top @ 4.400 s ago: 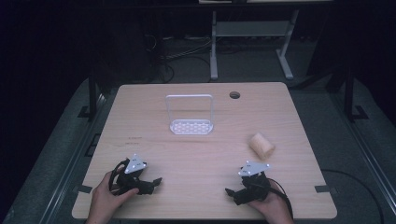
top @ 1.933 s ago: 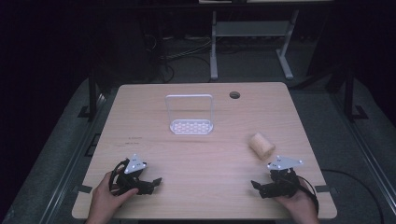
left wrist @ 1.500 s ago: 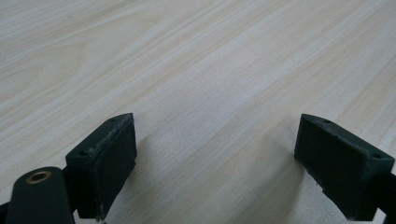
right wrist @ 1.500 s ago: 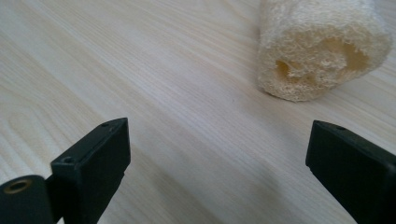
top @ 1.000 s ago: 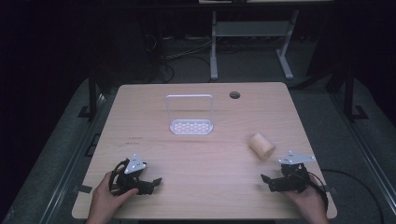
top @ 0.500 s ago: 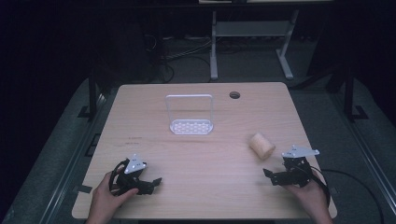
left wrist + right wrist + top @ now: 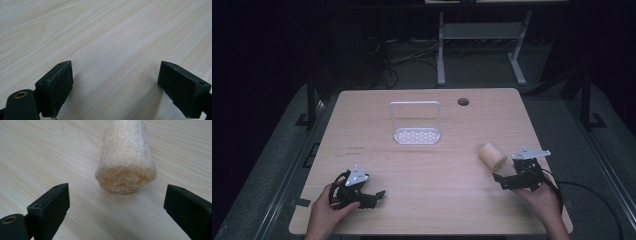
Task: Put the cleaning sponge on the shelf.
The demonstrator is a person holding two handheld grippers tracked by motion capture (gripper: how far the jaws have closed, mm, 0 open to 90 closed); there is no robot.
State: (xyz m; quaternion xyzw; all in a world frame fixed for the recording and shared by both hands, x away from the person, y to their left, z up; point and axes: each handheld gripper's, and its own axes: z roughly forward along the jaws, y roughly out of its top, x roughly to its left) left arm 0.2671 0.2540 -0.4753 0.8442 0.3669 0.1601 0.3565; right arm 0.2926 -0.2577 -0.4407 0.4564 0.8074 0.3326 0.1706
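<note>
Right gripper sits lower right of the high view, jaws spread wide w/ nothing between them, aimed at the loofah just up and left of it. In the right gripper view the loofah lies on its side in the upper centre of the frame, cut end facing the camera, apart from both jaws and a bit ahead of them. It rests on the bare table, centre-right, well apart from the small white rack standing upper centre.

Left gripper is lower left of the high view, resting low by the table edge; its own view has the jaws wide apart over plain wood, holding nothing.

Step in hand looks like the approach to grab the loofah. To do it well: push fwd so both pads straddle the body, not just the near end, approx mid-length. Keep jaws level w/ the table and low enough to catch the widest part. Close gently — the fibre prob. squashes and springs, so a hard pinch near the end could pop it out. Whether the far end tapers is hard to tell from here, so centre the grip.
</note>
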